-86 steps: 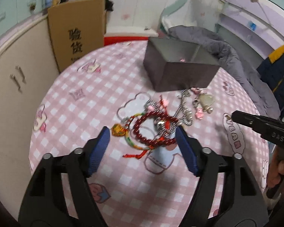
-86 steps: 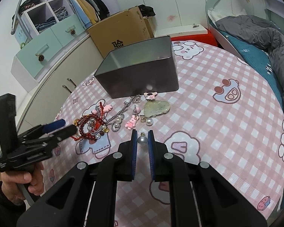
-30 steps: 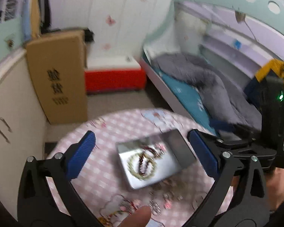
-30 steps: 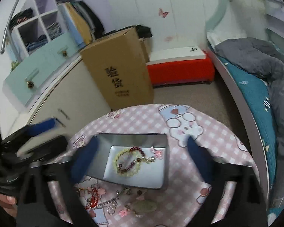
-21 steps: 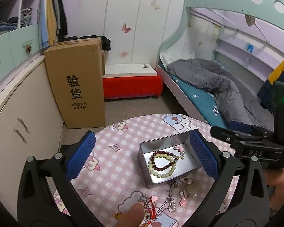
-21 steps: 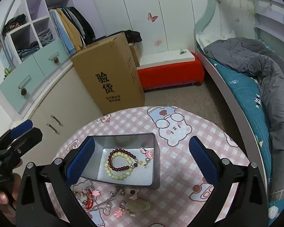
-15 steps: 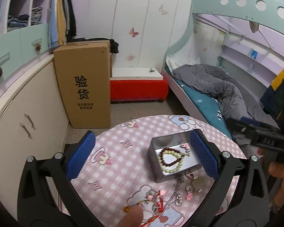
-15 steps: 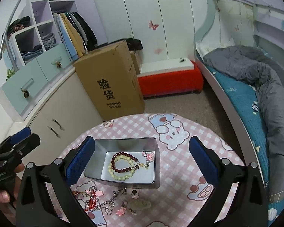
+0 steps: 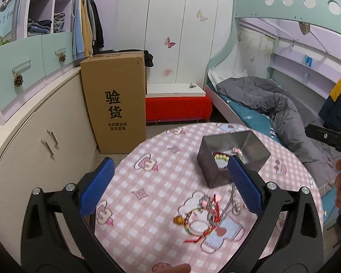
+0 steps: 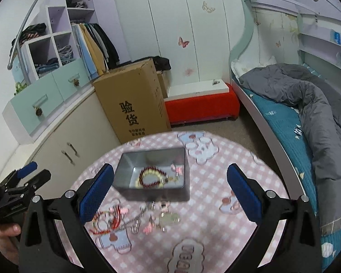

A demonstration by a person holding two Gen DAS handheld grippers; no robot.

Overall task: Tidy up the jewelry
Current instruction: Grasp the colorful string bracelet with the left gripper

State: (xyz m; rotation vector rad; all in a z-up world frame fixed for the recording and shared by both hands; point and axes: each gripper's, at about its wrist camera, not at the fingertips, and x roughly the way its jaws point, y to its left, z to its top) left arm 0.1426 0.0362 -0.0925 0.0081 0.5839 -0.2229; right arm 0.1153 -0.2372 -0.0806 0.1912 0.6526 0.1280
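Right wrist, tin (image 10: 147, 195) beyond spread gripper (image 10: 170, 188)

Left gripper (image 9: 170, 188): low over the loose jewellery pile (image 9: 206, 213) 2.9 s ago, pads bracketing the dark red bead bracelet (image 10: 151, 177); now raised high and back, jaws spread wider, pile in lower centre of frame.

Dark red bracelet: gone from the pile, now lying inside the metal tin (image 10: 154, 173) with a pale bead bracelet (image 10: 147, 178).

Right gripper (image 10: 170, 191): earlier pinched shut on a pearl bead just above the cloth; now fingers wide apart, nothing between them, lifted well above the table (image 10: 216, 238).

Tin: earlier seen side-on, upper frame; now seen from above, interior showing.

Both views are slightly motion-blurred over the last half second.
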